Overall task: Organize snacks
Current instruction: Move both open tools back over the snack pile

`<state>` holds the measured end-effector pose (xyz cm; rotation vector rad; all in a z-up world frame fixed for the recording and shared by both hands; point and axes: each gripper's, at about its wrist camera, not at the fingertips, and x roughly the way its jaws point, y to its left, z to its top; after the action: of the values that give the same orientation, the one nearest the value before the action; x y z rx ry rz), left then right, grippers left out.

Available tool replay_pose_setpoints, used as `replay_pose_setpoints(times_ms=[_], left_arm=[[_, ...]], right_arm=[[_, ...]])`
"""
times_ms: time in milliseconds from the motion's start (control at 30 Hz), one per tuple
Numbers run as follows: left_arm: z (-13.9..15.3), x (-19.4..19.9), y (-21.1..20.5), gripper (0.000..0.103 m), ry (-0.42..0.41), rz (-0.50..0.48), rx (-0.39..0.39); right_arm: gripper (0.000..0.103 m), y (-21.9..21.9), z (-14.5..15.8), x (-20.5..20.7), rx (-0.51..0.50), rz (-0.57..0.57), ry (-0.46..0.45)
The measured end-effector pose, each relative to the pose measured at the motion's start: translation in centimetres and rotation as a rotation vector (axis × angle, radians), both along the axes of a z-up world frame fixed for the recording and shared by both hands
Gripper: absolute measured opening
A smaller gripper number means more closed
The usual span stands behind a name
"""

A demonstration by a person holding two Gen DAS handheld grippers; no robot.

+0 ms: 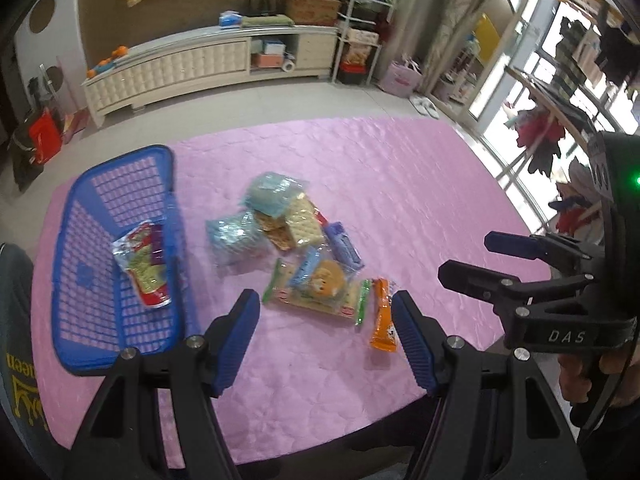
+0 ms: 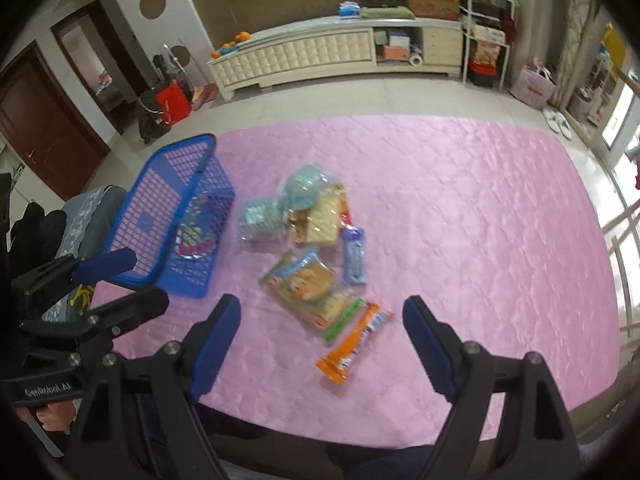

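Observation:
A blue plastic basket [image 1: 76,236] [image 2: 168,184] stands at the left of the pink tablecloth [image 1: 400,184] [image 2: 460,208] with one red and green snack packet [image 1: 144,264] [image 2: 192,236] inside. Several snack packets lie in a pile at mid-table: pale blue packets [image 1: 236,236] [image 2: 258,220], crackers [image 1: 300,220] [image 2: 324,220], a biscuit pack [image 1: 320,284] [image 2: 308,284], a blue bar [image 1: 344,244] [image 2: 354,256] and an orange packet [image 1: 384,316] [image 2: 352,344]. My left gripper [image 1: 324,316] [image 2: 120,280] is open and empty above the near edge. My right gripper [image 2: 322,320] [image 1: 468,256] is open and empty near the orange packet.
A long white cabinet [image 1: 208,64] [image 2: 336,52] stands against the far wall, with shelves [image 1: 360,20] of boxes to its right. Bags [image 2: 168,108] sit on the floor by a brown door [image 2: 36,120]. Windows [image 1: 520,80] are at the right.

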<state>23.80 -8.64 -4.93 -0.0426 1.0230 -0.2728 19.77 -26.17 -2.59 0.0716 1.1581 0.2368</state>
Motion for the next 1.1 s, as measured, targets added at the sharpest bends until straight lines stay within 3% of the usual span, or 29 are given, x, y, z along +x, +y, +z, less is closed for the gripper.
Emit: replay_pose_setpoints(times_ms=[267, 467, 833, 1100], left_arm=[[-3.0, 1.7, -2.4, 0.066, 0.017, -0.108, 0.043], [-6.6, 3.3, -3.6, 0.066, 0.074, -0.192, 0.034], [-11.3, 6.8, -5.9, 0.066, 0.147, -0.305, 0.099], [-13.5, 8.9, -8.2, 0.066, 0.134, -0.369, 0.212]], right_arm=[[0.086, -2.6, -2.9, -0.6, 0.007, -0.049, 0.014], [0.086, -3.7, -5.9, -0.8, 0.023, -0.079, 0.031], [0.086, -5.7, -10.9, 0.0, 0.037, -0.140, 0.072], [0.086, -6.8, -12.9, 0.4, 0.053, -0.154, 0.101]])
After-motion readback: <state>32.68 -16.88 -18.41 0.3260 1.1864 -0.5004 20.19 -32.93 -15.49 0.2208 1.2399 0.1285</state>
